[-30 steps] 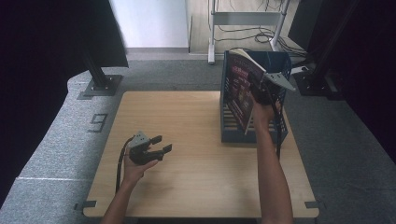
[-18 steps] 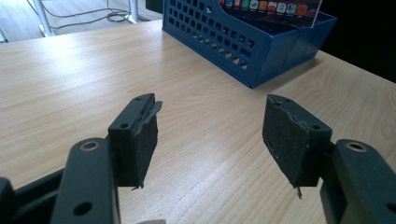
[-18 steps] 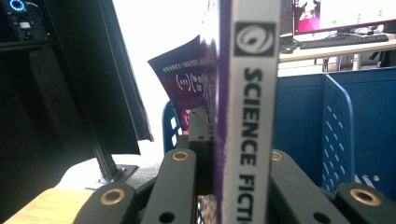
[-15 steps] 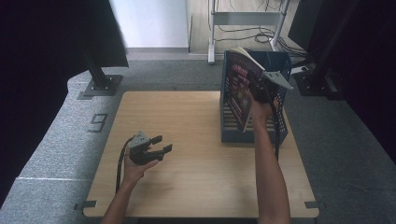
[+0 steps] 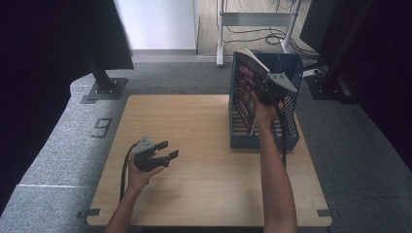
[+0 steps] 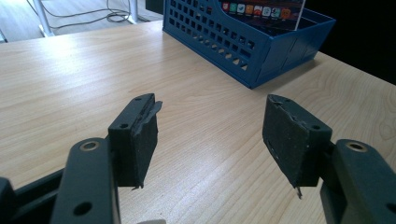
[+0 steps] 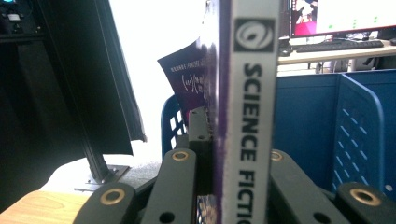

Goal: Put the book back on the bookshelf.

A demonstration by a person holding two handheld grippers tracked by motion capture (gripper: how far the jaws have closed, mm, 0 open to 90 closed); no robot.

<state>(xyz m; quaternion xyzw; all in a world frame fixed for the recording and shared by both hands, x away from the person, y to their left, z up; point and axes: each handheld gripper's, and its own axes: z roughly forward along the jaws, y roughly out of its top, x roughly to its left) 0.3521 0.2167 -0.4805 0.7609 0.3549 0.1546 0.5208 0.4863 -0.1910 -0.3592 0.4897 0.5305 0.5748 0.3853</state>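
Gripping a book [image 5: 248, 82] by its edge, the right gripper [image 5: 270, 91] sits in the upper right of the high view, over the blue file basket [image 5: 262, 138] that stands at the right side of the worktop [image 5: 204, 145]. The book leans tilted, its lower part inside the basket. At lower left, the left gripper [image 5: 165, 150] rests in the person's hand just above the wood, well apart from the basket.

Left gripper view: its jaws stand wide with bare worktop [image 6: 196, 116] between them; the basket [image 6: 233, 42] lies at the top of the frame.

Right gripper view: the jaws are closed on the book [image 7: 250, 116], whose spine reads "SCIENCE FICTI", up the frame's middle, with basket walls [image 7: 327, 121] behind at right.
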